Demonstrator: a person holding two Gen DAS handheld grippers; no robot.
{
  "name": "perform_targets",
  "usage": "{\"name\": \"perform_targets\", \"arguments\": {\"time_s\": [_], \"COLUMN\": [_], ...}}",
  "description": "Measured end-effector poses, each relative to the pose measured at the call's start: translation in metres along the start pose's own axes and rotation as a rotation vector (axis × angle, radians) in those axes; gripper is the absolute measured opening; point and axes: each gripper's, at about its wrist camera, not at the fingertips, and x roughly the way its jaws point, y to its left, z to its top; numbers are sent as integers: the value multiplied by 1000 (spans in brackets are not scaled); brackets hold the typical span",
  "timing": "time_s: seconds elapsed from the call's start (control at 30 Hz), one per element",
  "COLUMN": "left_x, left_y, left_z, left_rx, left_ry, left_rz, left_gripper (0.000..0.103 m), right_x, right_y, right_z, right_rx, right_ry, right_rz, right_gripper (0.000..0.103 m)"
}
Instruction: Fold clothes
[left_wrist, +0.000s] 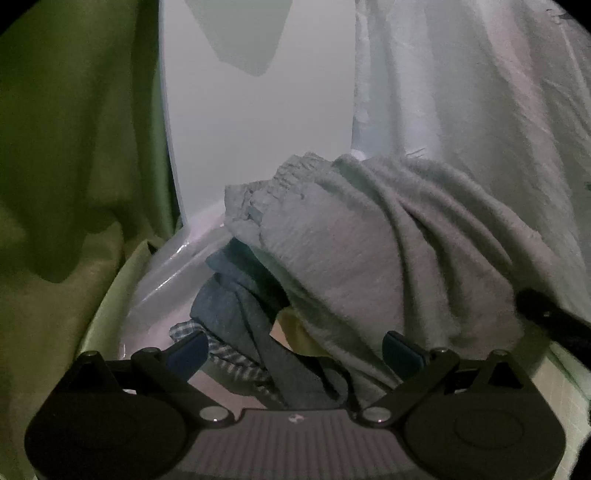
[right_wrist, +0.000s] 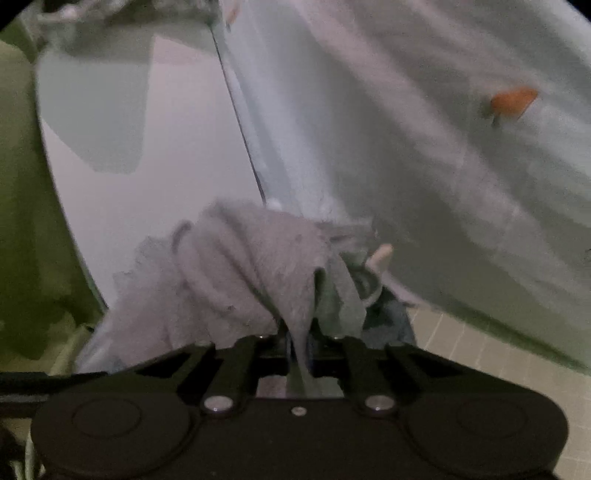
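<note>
A pale grey fleecy garment (left_wrist: 369, 236) lies on top of a heap of clothes in a clear plastic bin (left_wrist: 166, 273). Under it show a dark blue-grey cloth (left_wrist: 240, 302) and a checked cloth (left_wrist: 225, 354). My left gripper (left_wrist: 293, 354) hangs just over the heap with its blue-padded fingers (left_wrist: 400, 352) wide apart and nothing between them. In the right wrist view my right gripper (right_wrist: 300, 347) is shut on a pulled-up fold of the grey garment (right_wrist: 258, 258). The black tip at the right edge of the left wrist view looks like the other gripper (left_wrist: 546, 314).
A green cloth (left_wrist: 74, 147) hangs at the left. A white wall (left_wrist: 258, 110) stands behind the bin. A large pale sheet (right_wrist: 424, 147) with an orange patch (right_wrist: 513, 99) drapes at the right. Beige tiled floor (right_wrist: 498, 365) shows at the lower right.
</note>
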Motion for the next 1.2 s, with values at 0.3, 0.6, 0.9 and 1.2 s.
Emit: {"name": "perform_targets", "arguments": {"time_s": [0.3, 0.6, 0.9, 1.2], "left_x": [-69, -107, -123, -132], "left_y": [-30, -111, -195, -236], "left_z": [-34, -116, -232, -287], "left_rx": [20, 88, 351, 407], "left_ry": [-84, 27, 257, 369], "left_rz": [-37, -131, -251, -360], "left_gripper": [100, 100, 100, 89], "right_x": [-203, -301, -393, -407], "right_y": [-47, -218, -285, -302], "right_z": [3, -82, -220, -257], "right_rx": [115, 87, 426, 452], "right_ry": [-355, -3, 182, 305], "right_rz": [-80, -658, -721, -672], "right_gripper": [4, 59, 75, 80]}}
